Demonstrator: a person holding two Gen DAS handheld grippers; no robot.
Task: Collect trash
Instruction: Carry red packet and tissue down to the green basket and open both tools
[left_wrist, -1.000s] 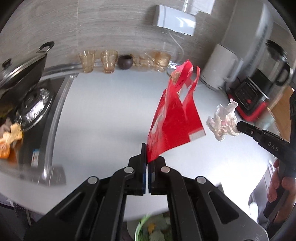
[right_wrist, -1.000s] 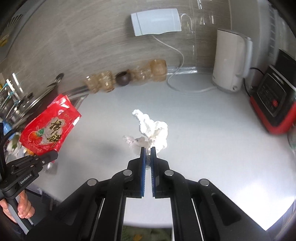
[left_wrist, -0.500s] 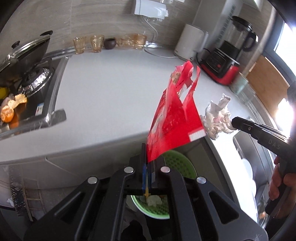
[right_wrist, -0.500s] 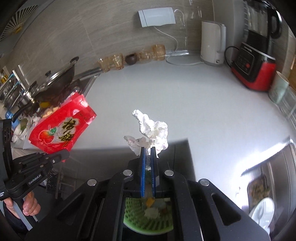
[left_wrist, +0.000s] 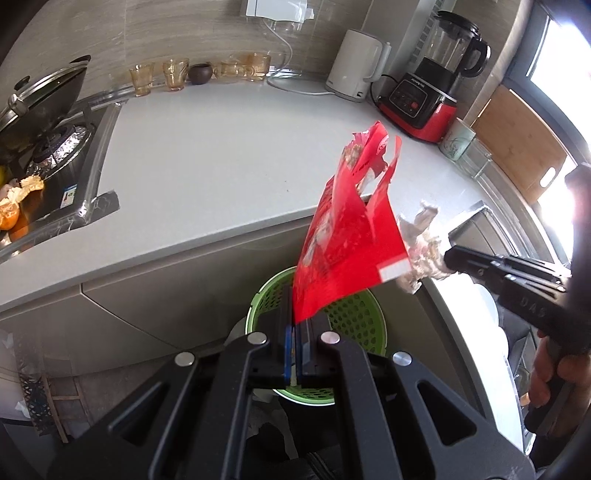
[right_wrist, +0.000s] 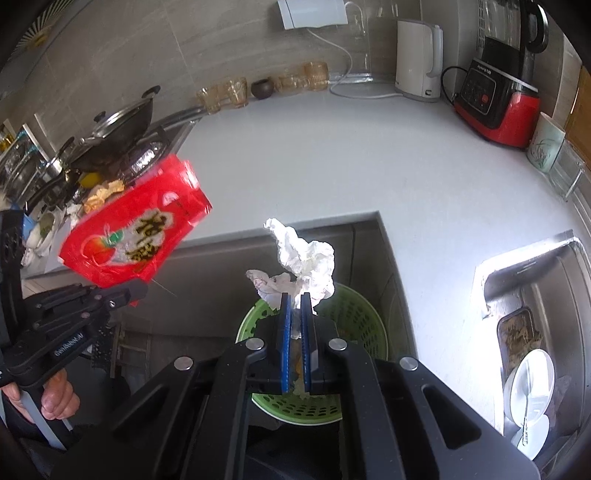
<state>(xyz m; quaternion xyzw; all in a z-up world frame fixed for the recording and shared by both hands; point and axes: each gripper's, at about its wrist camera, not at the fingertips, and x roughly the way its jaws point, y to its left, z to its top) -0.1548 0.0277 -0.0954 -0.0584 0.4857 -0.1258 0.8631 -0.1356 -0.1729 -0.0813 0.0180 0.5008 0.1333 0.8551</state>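
My left gripper is shut on the lower corner of a torn red snack wrapper, which stands up above a green perforated bin on the floor by the counter. My right gripper is shut on a crumpled white tissue and hangs over the same green bin. In the right wrist view the red wrapper and the left gripper are at the left. The left wrist view has the tissue and the right gripper at the right.
The white counter forms an inner corner around the bin. A stove with a lidded wok and orange peels lies at the left. Glass cups, a white kettle and a red blender line the back. A sink with dishes lies at the right.
Both grippers have drawn back from over the counter to beyond its edge, still holding the wrapper and the tissue. The green bin has come into full view beneath them.
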